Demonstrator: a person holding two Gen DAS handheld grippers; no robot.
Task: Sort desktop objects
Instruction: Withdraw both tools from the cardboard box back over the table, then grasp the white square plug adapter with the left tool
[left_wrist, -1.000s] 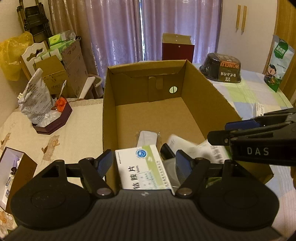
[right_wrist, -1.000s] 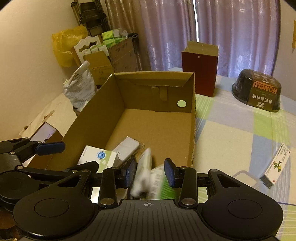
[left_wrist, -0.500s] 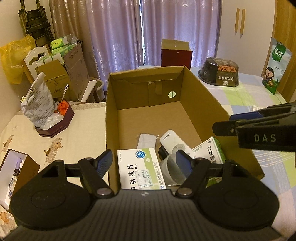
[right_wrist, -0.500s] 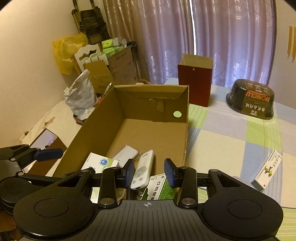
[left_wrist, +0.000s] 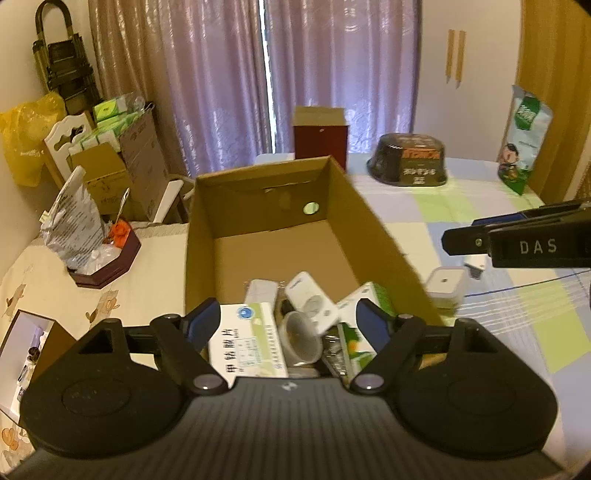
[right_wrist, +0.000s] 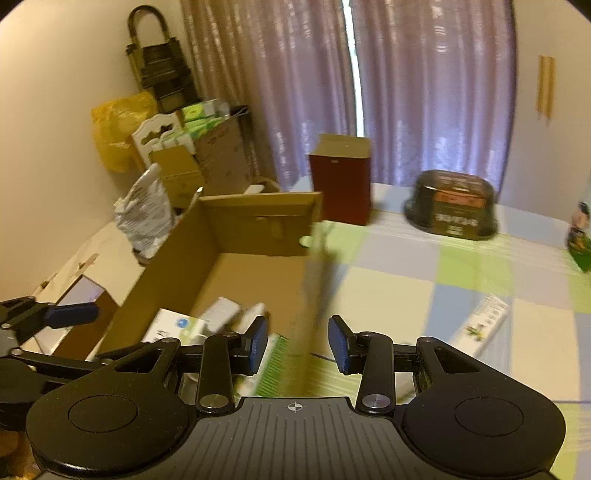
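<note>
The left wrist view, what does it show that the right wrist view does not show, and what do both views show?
Only the left wrist view shows the clear plastic cup in the cardboard box and a small white cube on the checked cloth. Only the right wrist view shows a long white-green carton lying on the cloth. Both show the box, the dark red bag, the black bowl and both open tools, left tool and right tool.
</note>
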